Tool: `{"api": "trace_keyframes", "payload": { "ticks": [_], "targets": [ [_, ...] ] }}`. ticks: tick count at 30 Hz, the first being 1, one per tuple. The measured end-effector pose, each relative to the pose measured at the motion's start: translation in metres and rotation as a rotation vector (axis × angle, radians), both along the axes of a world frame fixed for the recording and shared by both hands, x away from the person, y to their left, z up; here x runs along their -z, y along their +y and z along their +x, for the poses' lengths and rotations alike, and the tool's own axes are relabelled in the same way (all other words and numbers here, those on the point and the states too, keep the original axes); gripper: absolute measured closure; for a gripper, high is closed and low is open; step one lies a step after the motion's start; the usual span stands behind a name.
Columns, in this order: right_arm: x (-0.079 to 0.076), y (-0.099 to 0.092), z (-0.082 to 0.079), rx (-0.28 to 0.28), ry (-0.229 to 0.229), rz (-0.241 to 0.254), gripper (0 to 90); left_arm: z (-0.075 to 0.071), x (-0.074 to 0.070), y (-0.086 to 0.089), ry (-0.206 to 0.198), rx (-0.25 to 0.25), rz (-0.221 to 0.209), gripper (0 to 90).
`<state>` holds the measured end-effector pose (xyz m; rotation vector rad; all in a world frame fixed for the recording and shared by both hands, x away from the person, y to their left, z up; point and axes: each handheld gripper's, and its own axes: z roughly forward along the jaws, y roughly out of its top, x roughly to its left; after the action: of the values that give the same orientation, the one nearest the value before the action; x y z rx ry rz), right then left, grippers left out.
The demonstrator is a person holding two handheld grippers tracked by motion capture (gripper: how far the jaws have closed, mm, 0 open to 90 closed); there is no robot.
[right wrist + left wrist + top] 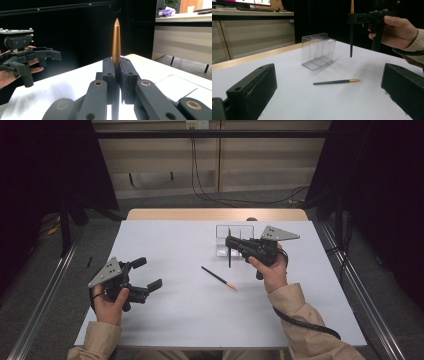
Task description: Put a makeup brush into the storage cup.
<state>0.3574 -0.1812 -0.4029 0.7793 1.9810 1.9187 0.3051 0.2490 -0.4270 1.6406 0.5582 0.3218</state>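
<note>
My right gripper is shut on a dark pencil that hangs upright just left of a clear plastic box with dividers at the table's back middle. In the right gripper view the jaws pinch the pencil, and its gold end points up. In the left gripper view the held pencil hangs right of the clear box. A second dark pencil with a gold end lies flat mid-table. My left gripper stands open at the left, with nothing between its jaws.
The white table sits on a wooden top whose far edge shows behind it. Metal rails run along both sides of the floor. Cables lie on the floor beyond the table.
</note>
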Motion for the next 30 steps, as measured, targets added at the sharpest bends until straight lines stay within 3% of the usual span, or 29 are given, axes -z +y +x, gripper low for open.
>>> {"api": "trace_keyframes", "payload": {
  "ticks": [12, 30],
  "targets": [
    [-0.002, -0.008, 0.010, 0.030, -0.010, -0.006, 83.7, -0.002, 0.003, 0.013, -0.005, -0.014, 0.000, 0.1],
    [-0.011, -0.009, 0.014, 0.043, -0.038, -0.006, 83.7, -0.002, 0.005, 0.013, -0.003, -0.007, 0.004, 0.1]
  ]
}}
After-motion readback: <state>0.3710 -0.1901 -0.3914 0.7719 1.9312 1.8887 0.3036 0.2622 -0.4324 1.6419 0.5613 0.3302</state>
